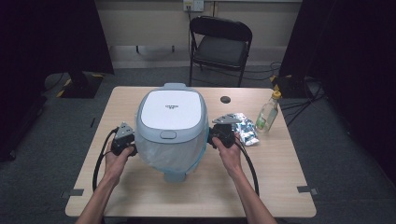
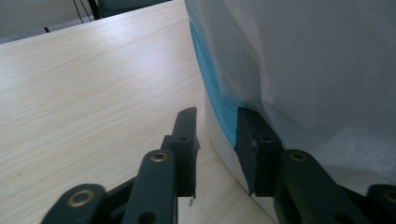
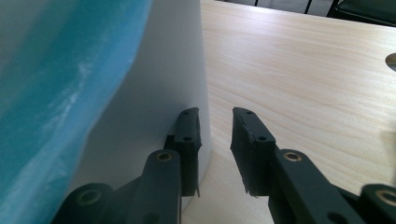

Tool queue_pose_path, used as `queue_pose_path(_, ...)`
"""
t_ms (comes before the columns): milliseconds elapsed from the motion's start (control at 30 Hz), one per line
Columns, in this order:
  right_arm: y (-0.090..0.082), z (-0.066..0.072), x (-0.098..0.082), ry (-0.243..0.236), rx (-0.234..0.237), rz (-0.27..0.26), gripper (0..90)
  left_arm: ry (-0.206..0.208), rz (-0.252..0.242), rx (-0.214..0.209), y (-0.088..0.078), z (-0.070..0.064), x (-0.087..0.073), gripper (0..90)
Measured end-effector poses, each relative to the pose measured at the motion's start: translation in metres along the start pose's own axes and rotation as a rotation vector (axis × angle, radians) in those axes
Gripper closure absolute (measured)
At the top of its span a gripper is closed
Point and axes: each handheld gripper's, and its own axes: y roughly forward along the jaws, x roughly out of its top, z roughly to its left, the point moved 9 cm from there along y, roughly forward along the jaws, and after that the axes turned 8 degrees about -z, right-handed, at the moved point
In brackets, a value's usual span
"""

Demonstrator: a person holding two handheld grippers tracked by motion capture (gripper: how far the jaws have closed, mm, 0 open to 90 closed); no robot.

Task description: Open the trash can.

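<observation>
bin: (image 1: 171,122) white/blue, lid shut, mid-table, thin white bag draped down its near side
left gripper: (image 1: 124,140) at bin's left flank; jaws narrow with a gap, one pad against the bag (image 2: 317,79) edge, the other over bare table; can't tell if the film is pinched
right gripper: (image 1: 223,133) at bin's right flank; jaws narrow, gap visible, one pad against the bin wall, nothing seen clamped
table: (image 1: 140,196) light wood
bottle: (image 1: 267,113) right of bin, upright
foil pack: (image 1: 245,128) just beside right gripper
chair: (image 1: 220,45) behind table
</observation>
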Motion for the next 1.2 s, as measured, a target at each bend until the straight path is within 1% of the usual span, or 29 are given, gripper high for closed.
queue_pose_path(67, -0.005, 0.002, -0.001, -0.010, 0.006, 0.001, 72.2, 0.007, 0.008, -0.002, -0.004, -0.005, -0.002, 70.7)
queue_pose_path(133, -0.009, 0.004, -0.003, -0.031, 0.005, -0.006, 72.2, -0.009, 0.001, -0.012, -0.008, -0.010, -0.004, 70.7)
queue_pose_path(167, -0.012, 0.005, -0.005, -0.031, 0.010, -0.002, 72.1, 0.007, 0.008, -0.018, -0.011, -0.012, -0.004, 70.5)
queue_pose_path(233, -0.016, 0.007, -0.007, -0.039, 0.014, 0.002, 72.1, 0.020, 0.012, -0.010, -0.015, -0.016, -0.005, 68.7)
queue_pose_path(267, -0.019, 0.008, -0.007, -0.050, 0.012, 0.002, 72.1, 0.010, 0.009, -0.015, -0.017, -0.018, -0.006, 68.4)
queue_pose_path(333, -0.022, 0.010, -0.009, -0.047, 0.017, 0.002, 70.6, 0.004, 0.002, -0.018, -0.020, -0.021, -0.008, 68.4)
queue_pose_path(367, -0.024, 0.011, -0.011, -0.046, 0.022, -0.001, 68.9, -0.009, -0.006, -0.017, -0.021, -0.022, -0.010, 68.0)
queue_pose_path(400, -0.026, 0.010, -0.012, -0.047, 0.021, -0.005, 64.8, -0.012, -0.009, -0.011, -0.022, -0.022, -0.010, 66.3)
queue_pose_path(433, -0.027, 0.008, -0.013, -0.039, 0.010, -0.006, 57.6, -0.014, -0.010, -0.004, -0.022, -0.022, -0.011, 63.9)
queue_pose_path(467, -0.027, 0.005, -0.013, -0.028, -0.002, -0.004, 51.4, -0.001, -0.012, 0.009, -0.022, -0.021, -0.011, 62.3)
queue_pose_path(500, -0.026, 0.003, -0.013, -0.009, 0.001, 0.003, 45.6, 0.008, -0.007, 0.022, -0.022, -0.020, -0.011, 58.8)
queue_pose_path(533, -0.025, -0.001, -0.013, -0.008, -0.010, 0.003, 38.0, 0.001, -0.006, 0.027, -0.022, -0.018, -0.011, 55.1)
queue_pose_path(567, -0.023, -0.004, -0.014, -0.015, -0.022, 0.004, 32.7, -0.008, -0.010, 0.033, -0.022, -0.016, -0.011, 51.2)
queue_pose_path(600, -0.022, -0.007, -0.015, -0.022, -0.022, 0.006, 30.3, -0.004, -0.007, 0.038, -0.022, -0.014, -0.012, 46.0)
queue_pose_path(633, -0.020, -0.008, -0.016, -0.024, -0.019, 0.014, 26.5, -0.020, -0.006, 0.029, -0.021, -0.013, -0.013, 41.9)
queue_pose_path(667, -0.019, -0.010, -0.017, -0.029, -0.023, 0.023, 24.7, -0.029, 0.003, 0.024, -0.021, -0.012, -0.014, 39.4)
queue_pose_path(700, -0.018, -0.013, -0.018, -0.045, -0.026, 0.033, 26.1, -0.022, 0.016, 0.042, -0.022, -0.008, -0.016, 36.2)
queue_pose_path(733, -0.017, -0.016, -0.020, -0.052, -0.048, 0.050, 27.4, -0.021, 0.022, 0.061, -0.023, -0.004, -0.018, 34.9)
queue_pose_path(767, -0.017, -0.020, -0.021, -0.051, -0.064, 0.071, 27.7, -0.038, 0.020, 0.072, -0.024, 0.000, -0.021, 33.3)
queue_pose_path(800, -0.019, -0.022, -0.022, -0.050, -0.059, 0.090, 27.7, -0.054, 0.027, 0.068, -0.025, 0.004, -0.024, 30.6)
queue_pose_path(833, -0.021, -0.025, -0.022, -0.048, -0.056, 0.091, 27.6, -0.077, 0.037, 0.061, -0.027, 0.008, -0.029, 29.0)
queue_pose_path(900, -0.027, -0.032, -0.023, -0.039, -0.070, 0.090, 28.8, -0.109, 0.062, 0.065, -0.030, 0.015, -0.039, 27.9)
queue_pose_path(933, -0.031, -0.035, -0.023, -0.027, -0.053, 0.094, 30.4, -0.115, 0.085, 0.065, -0.031, 0.017, -0.045, 26.8)
queue_pose_path(967, -0.035, -0.035, -0.023, -0.011, -0.020, 0.088, 29.8, -0.129, 0.106, 0.063, -0.032, 0.018, -0.051, 26.1)
queue_pose_path(1000, -0.038, -0.035, -0.024, -0.011, 0.008, 0.094, 31.0, -0.134, 0.125, 0.055, -0.033, 0.018, -0.057, 26.2)
queue_pose_path(1033, -0.039, -0.035, -0.025, -0.015, 0.012, 0.101, 33.0, -0.121, 0.145, 0.058, -0.035, 0.020, -0.063, 25.9)
queue_pose_path(1067, -0.041, -0.035, -0.026, -0.024, 0.003, 0.108, 31.6, -0.121, 0.162, 0.059, -0.036, 0.020, -0.069, 24.9)
queue_pose_path(1133, -0.043, -0.032, -0.025, -0.038, 0.017, 0.114, 30.8, -0.132, 0.188, 0.072, -0.038, 0.024, -0.078, 24.5)
queue_pose_path(1200, -0.046, -0.027, -0.024, -0.043, 0.036, 0.120, 30.0, -0.128, 0.213, 0.083, -0.037, 0.026, -0.085, 24.3)
